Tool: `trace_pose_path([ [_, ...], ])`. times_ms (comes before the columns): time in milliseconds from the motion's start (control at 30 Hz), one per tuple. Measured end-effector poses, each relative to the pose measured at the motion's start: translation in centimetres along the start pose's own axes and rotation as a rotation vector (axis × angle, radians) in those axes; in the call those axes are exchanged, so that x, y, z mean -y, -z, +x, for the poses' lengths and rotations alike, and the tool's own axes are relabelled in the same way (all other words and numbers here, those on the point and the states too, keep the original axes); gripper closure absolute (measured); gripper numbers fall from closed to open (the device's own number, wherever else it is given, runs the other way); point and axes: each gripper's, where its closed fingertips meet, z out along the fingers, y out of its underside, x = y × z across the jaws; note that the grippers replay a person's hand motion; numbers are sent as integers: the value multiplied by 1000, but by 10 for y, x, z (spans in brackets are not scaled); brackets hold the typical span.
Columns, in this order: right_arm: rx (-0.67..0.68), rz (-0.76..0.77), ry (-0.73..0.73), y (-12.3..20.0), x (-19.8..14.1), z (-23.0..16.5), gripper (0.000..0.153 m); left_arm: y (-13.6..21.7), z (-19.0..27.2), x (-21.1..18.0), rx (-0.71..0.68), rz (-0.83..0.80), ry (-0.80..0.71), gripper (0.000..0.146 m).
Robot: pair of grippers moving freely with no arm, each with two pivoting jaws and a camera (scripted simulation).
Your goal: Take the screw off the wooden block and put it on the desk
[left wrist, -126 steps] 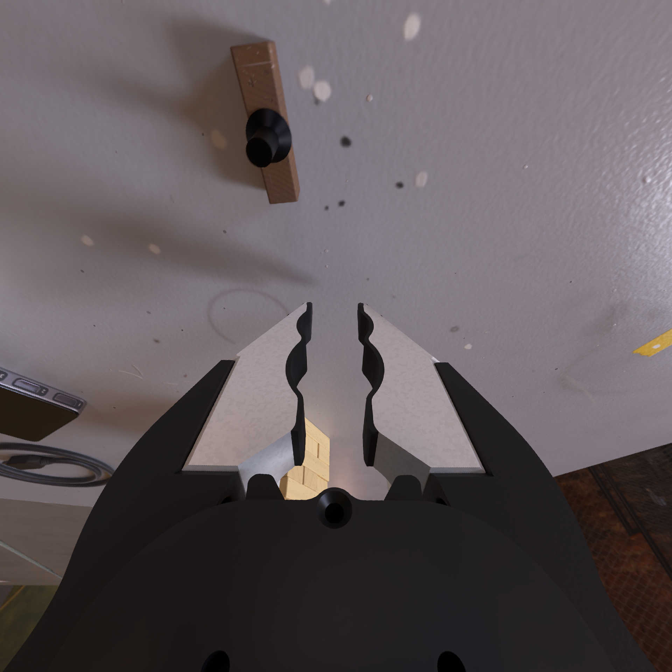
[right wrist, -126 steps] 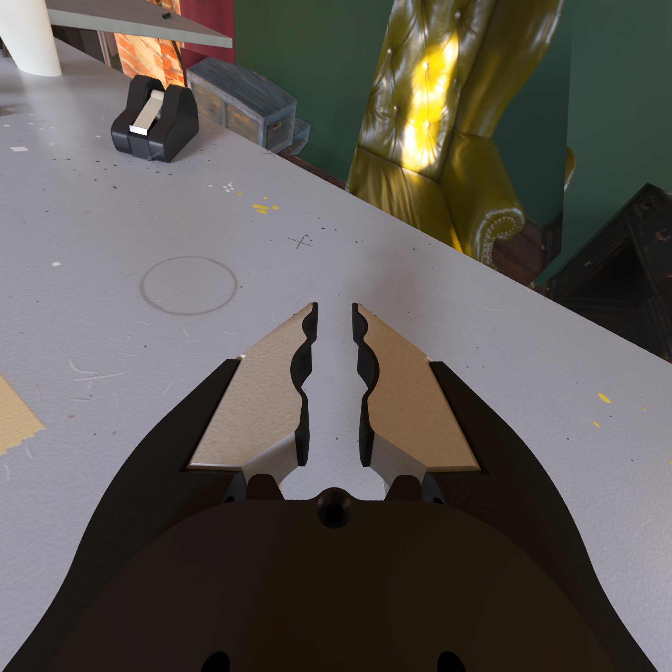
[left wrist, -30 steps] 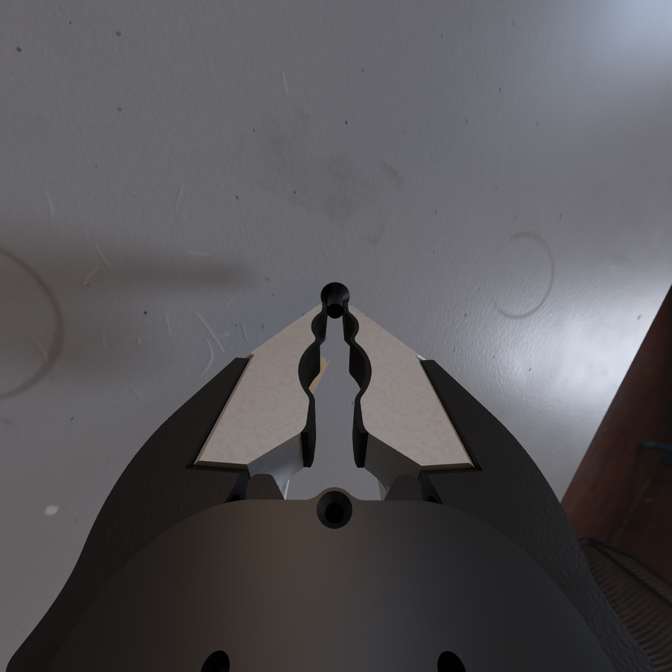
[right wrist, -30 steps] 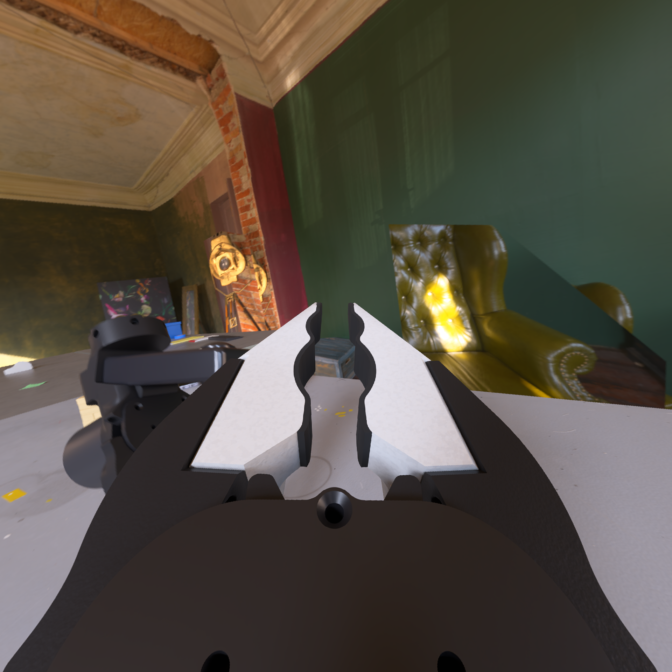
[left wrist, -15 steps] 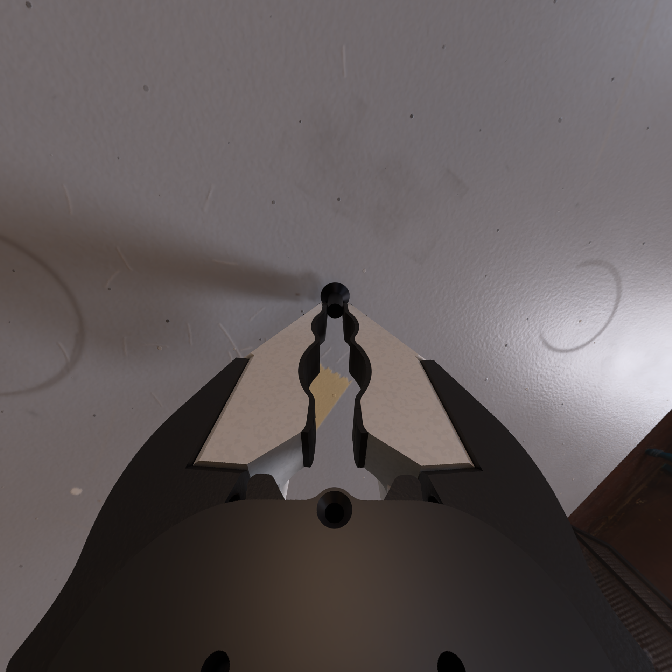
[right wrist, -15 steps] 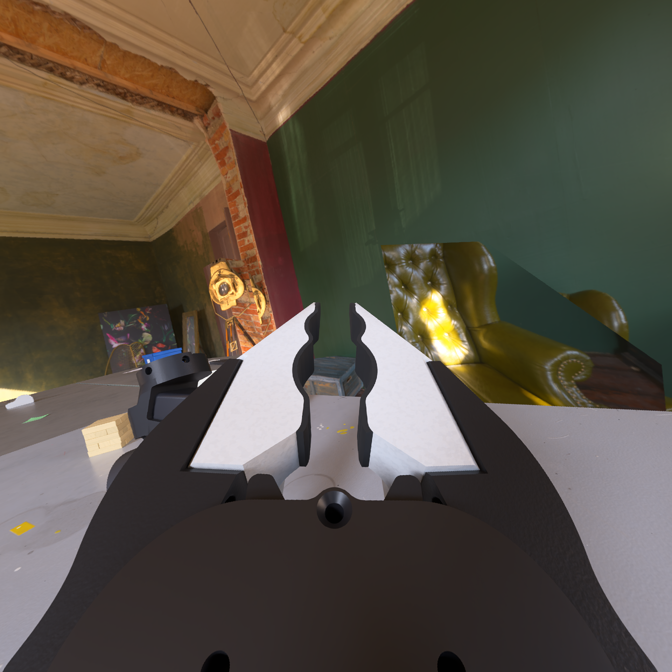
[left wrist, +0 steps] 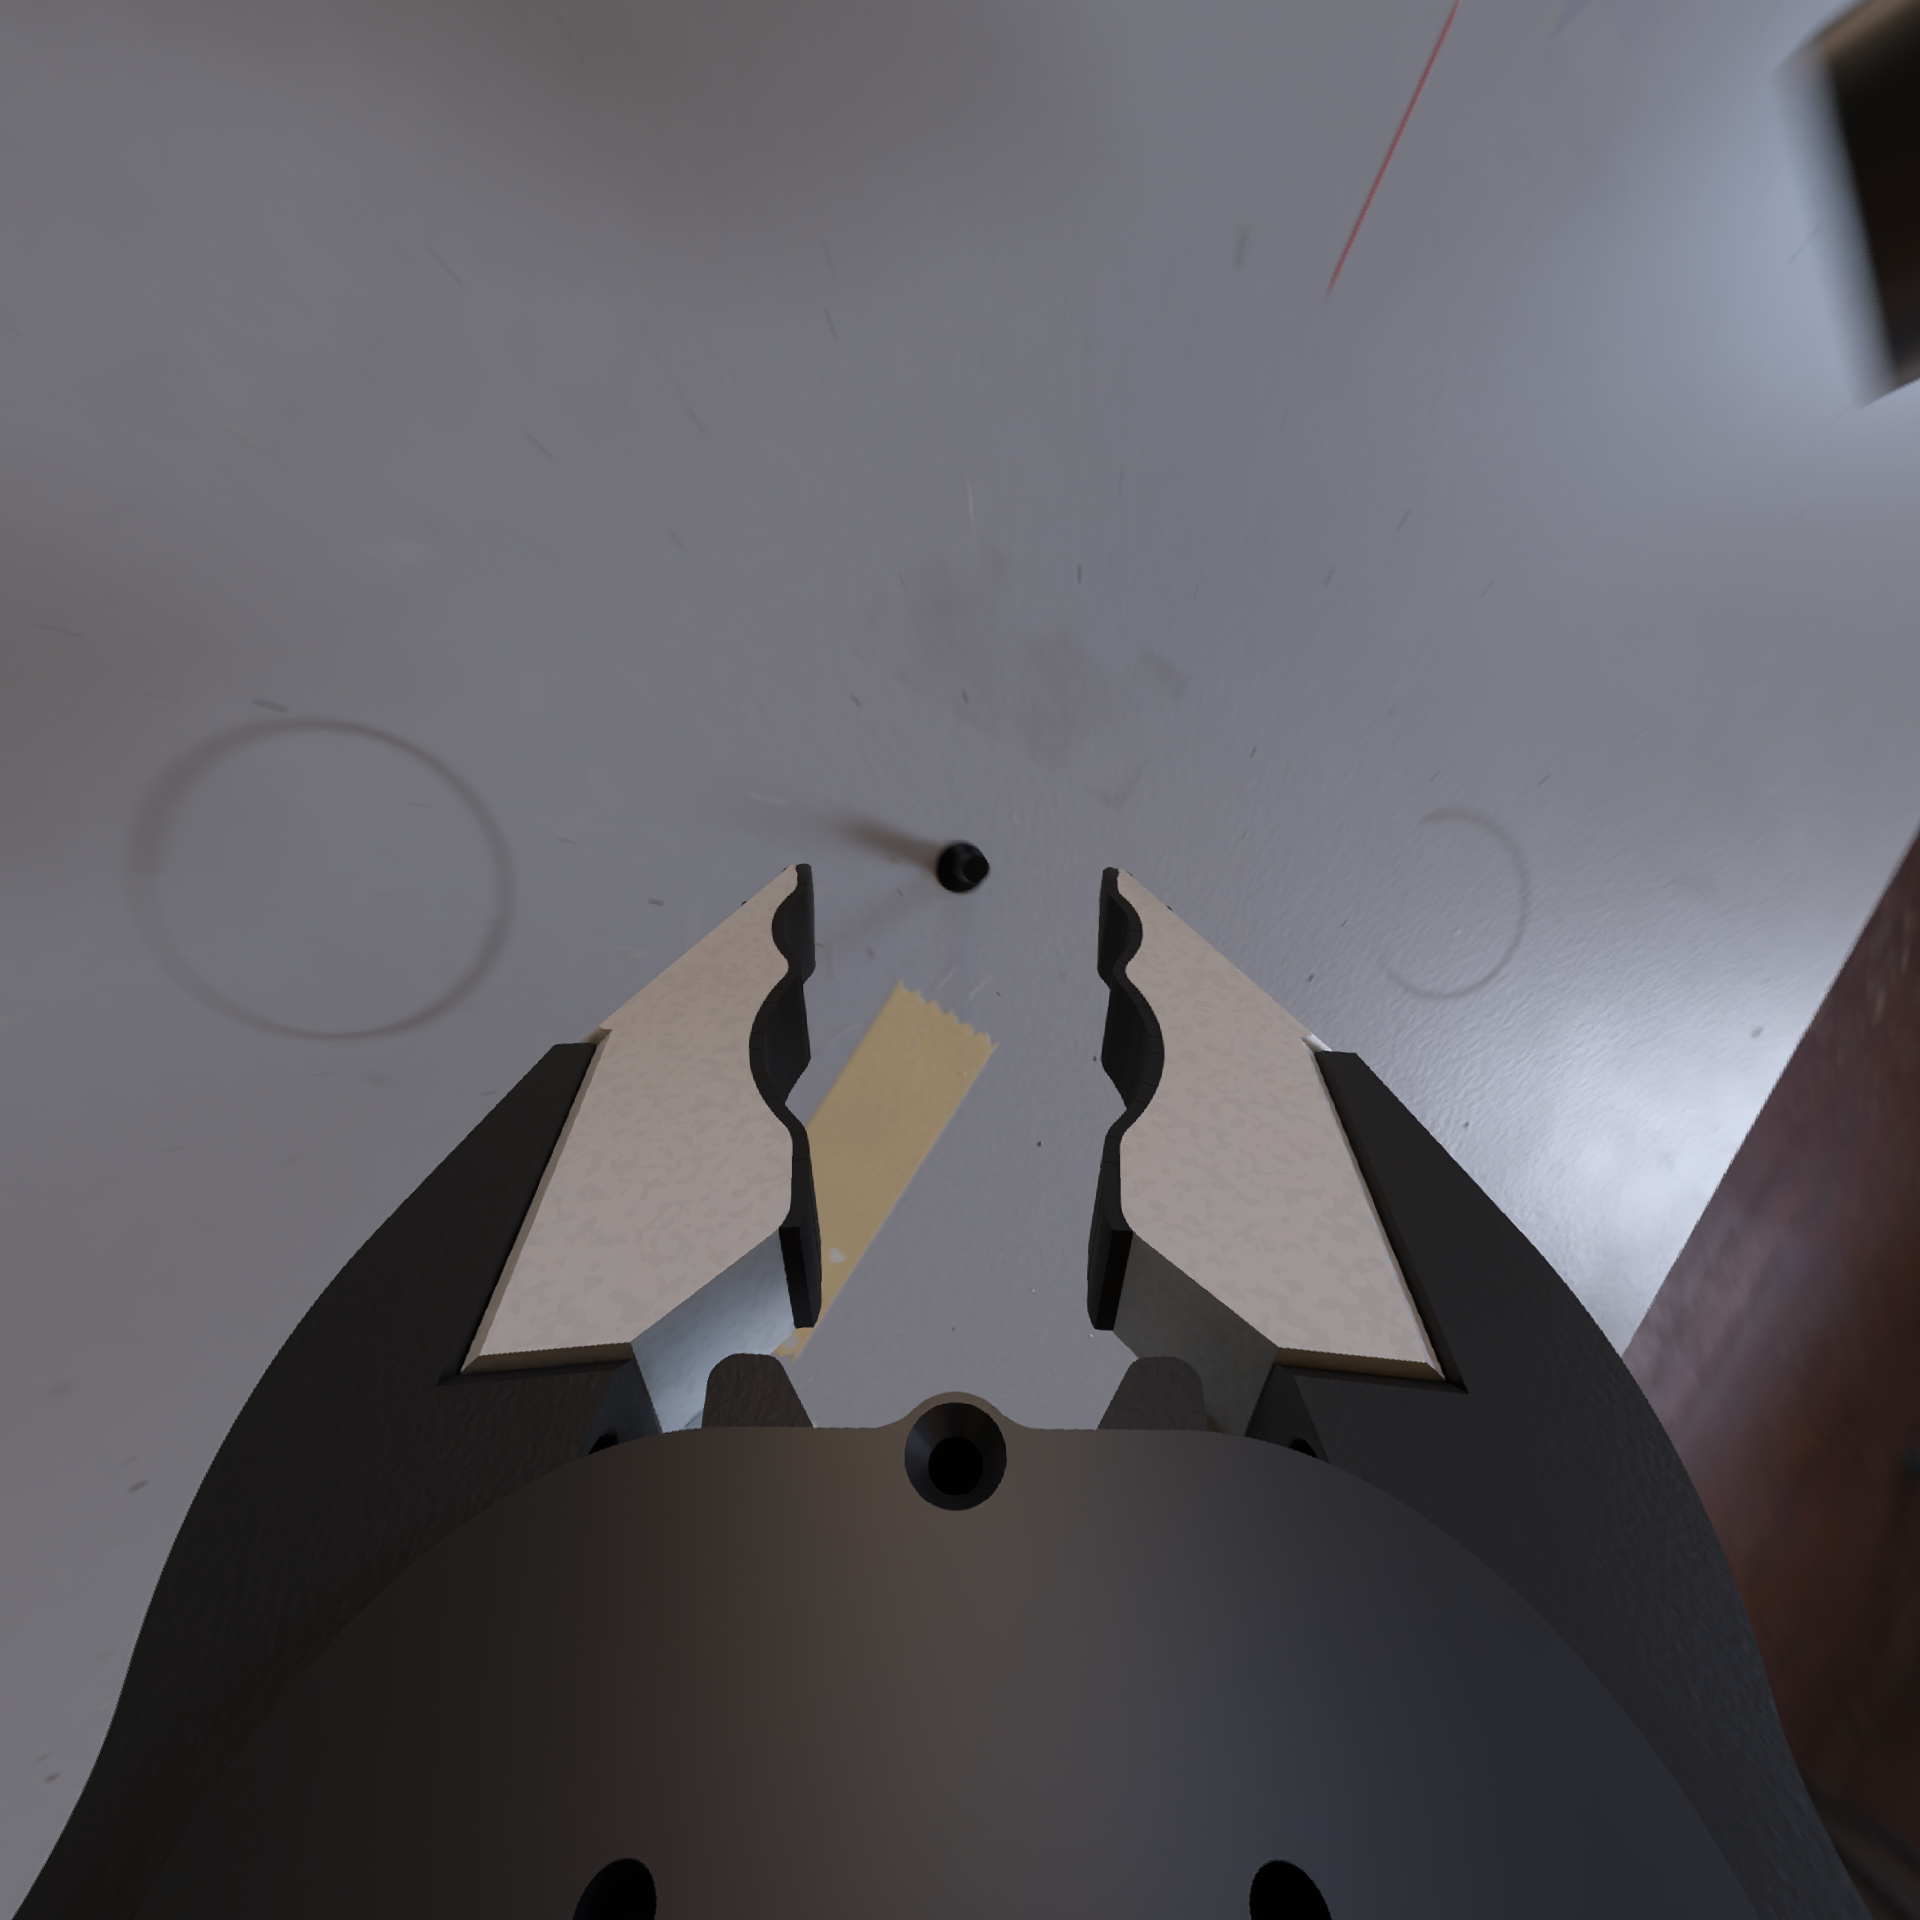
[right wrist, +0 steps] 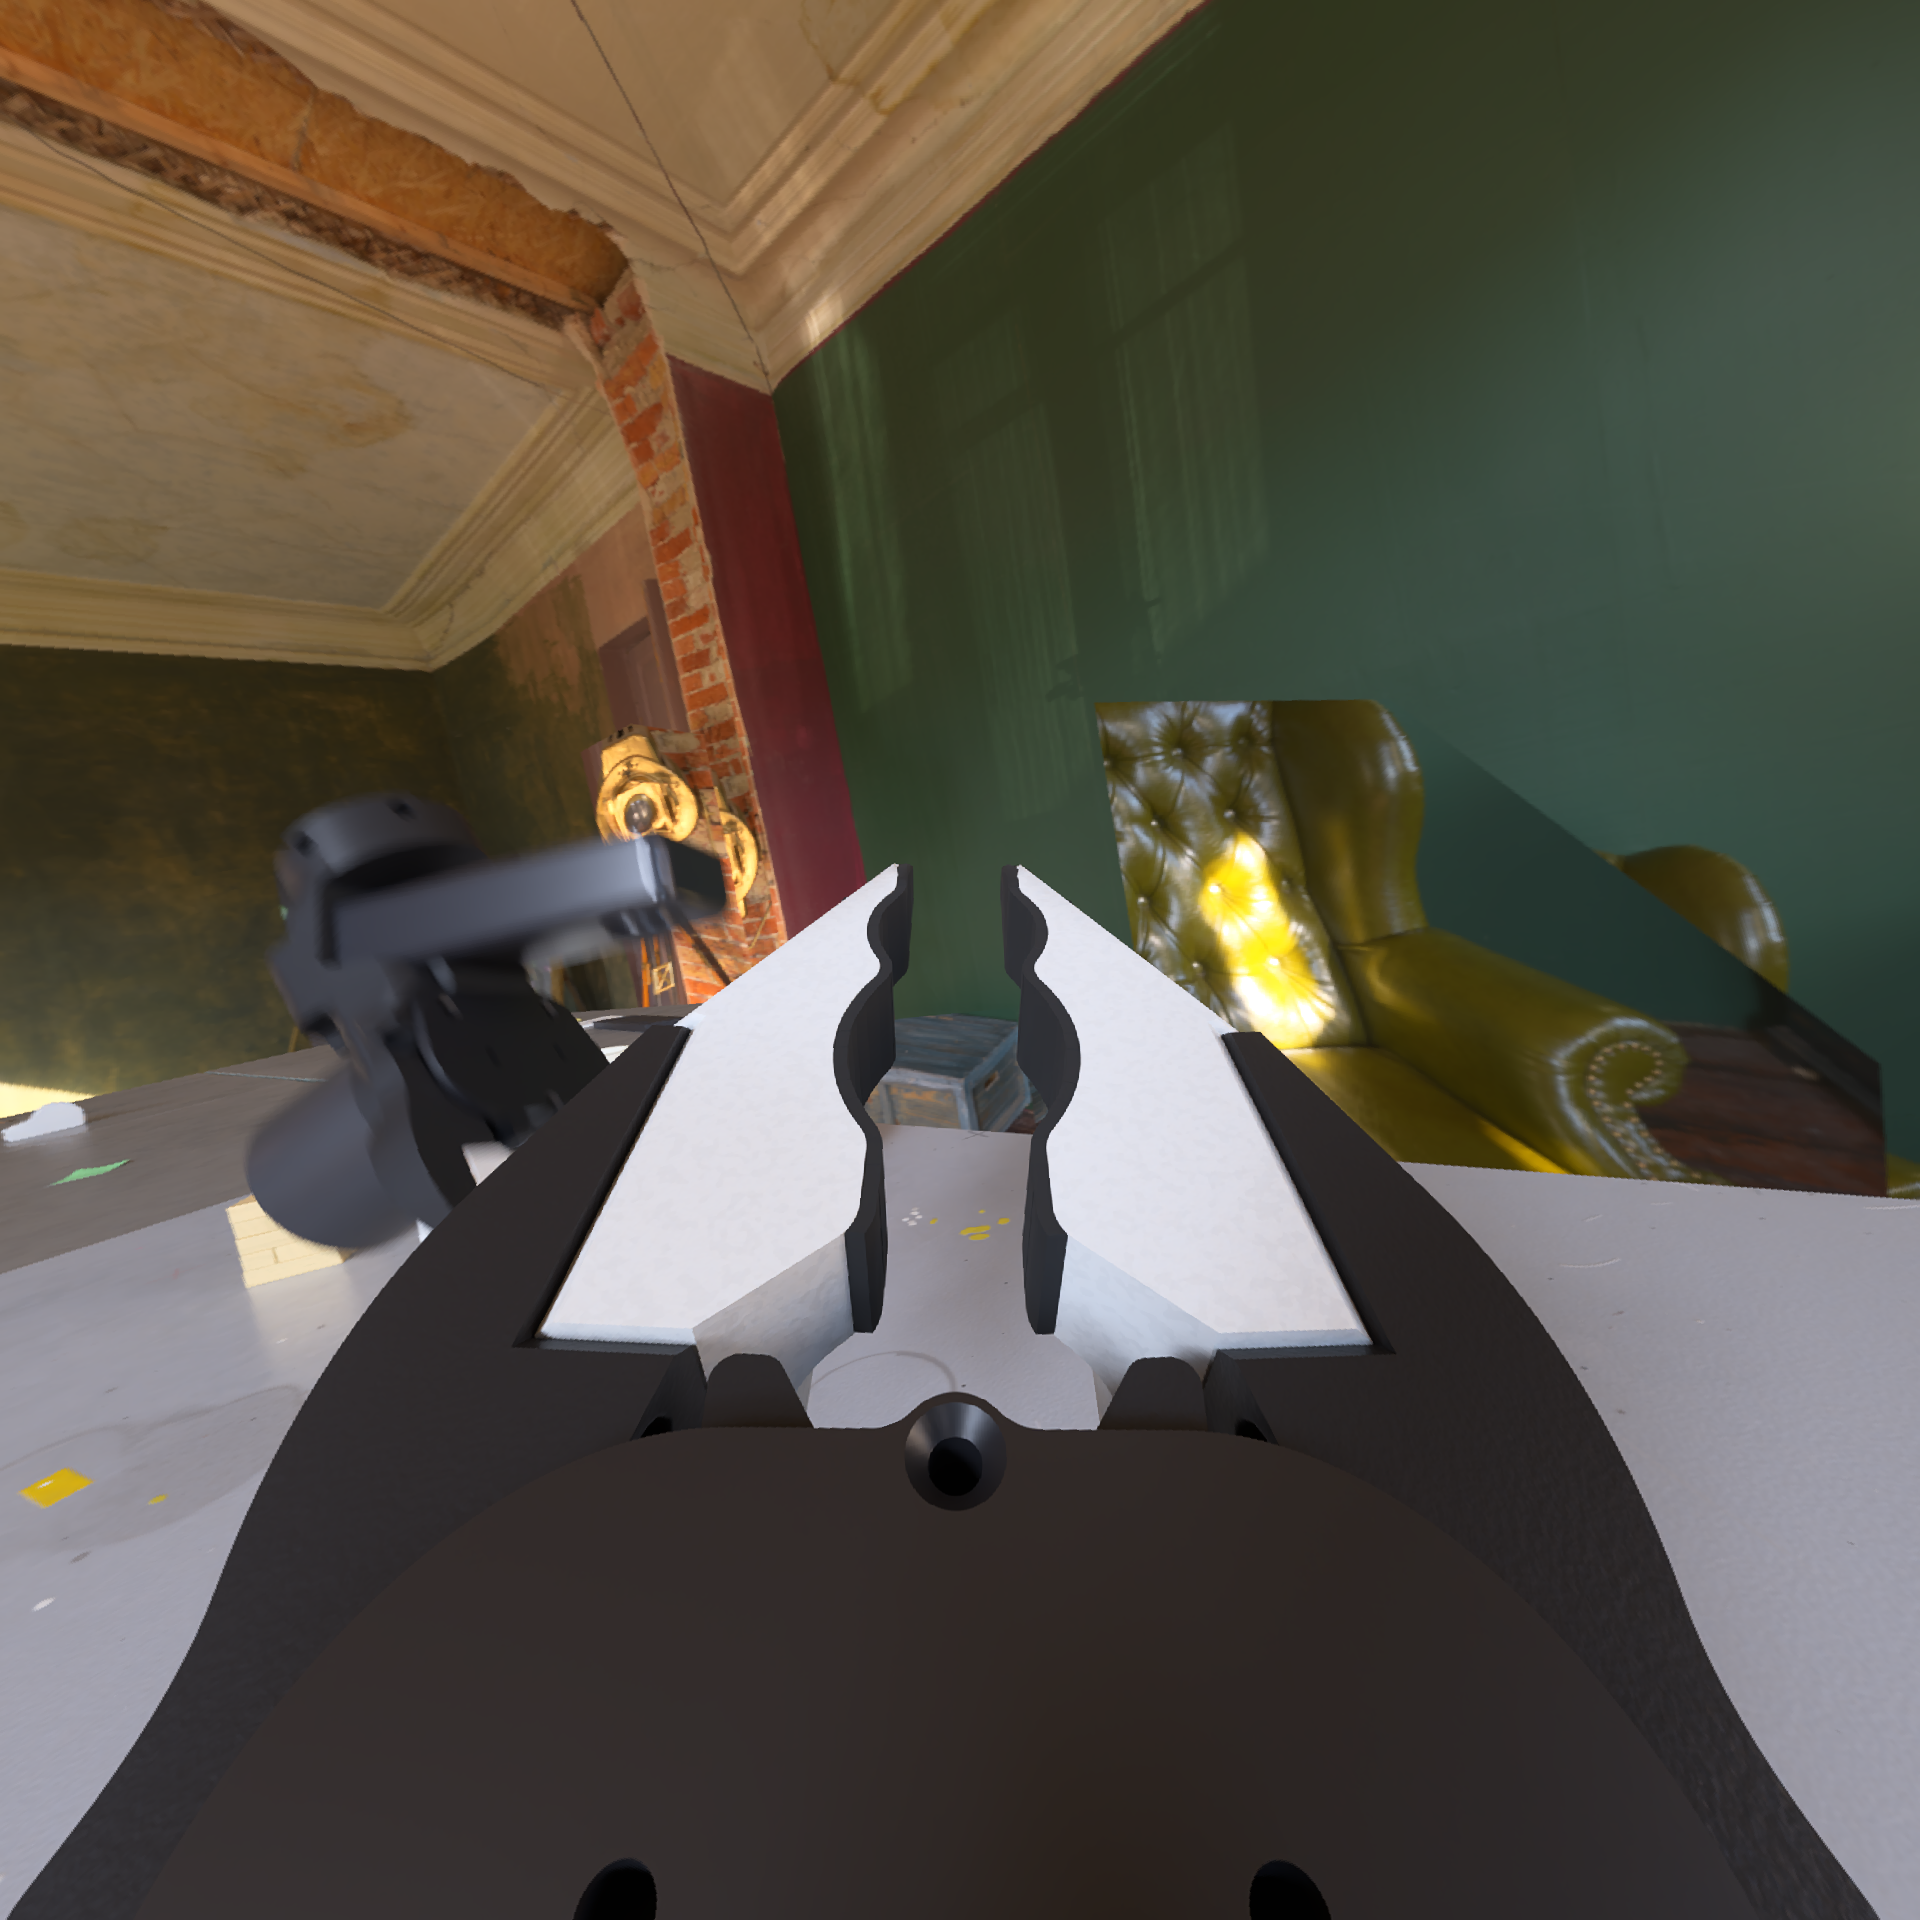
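In the left wrist view a small black screw point(left wrist: 960, 864) lies on the grey desk point(left wrist: 623, 416), just beyond and between my fingertips. My left gripper point(left wrist: 956, 883) is open and empty, above the desk. The wooden block is out of sight in both views. In the right wrist view my right gripper point(right wrist: 956, 883) is open with a narrow gap and holds nothing, low over the desk point(right wrist: 1662, 1351). The left gripper point(right wrist: 416, 997) shows there at the left, blurred.
A strip of tan tape point(left wrist: 894, 1122) lies on the desk under my left gripper. Ring marks point(left wrist: 322, 878) stain the desk. The desk's edge and dark floor point(left wrist: 1829, 1195) are at the right. A pale stack of small blocks point(right wrist: 275, 1242) sits at the left. A yellow armchair point(right wrist: 1351, 935) stands beyond the desk.
My left gripper has opened and let go of the screw, which now lies on the desk. The left gripper has risen. The right gripper has barely moved.
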Motion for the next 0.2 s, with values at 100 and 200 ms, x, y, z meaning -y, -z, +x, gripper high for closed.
trace_pose_path([
  [100, -30, -4, 27, 0, -1, 2, 136, 79, -12, 31, 17, 282, 8, 97],
  [200, -65, -60, 70, -5, -10, 4, 134, 167, -17, 50, 15, 611, -13, 96],
])
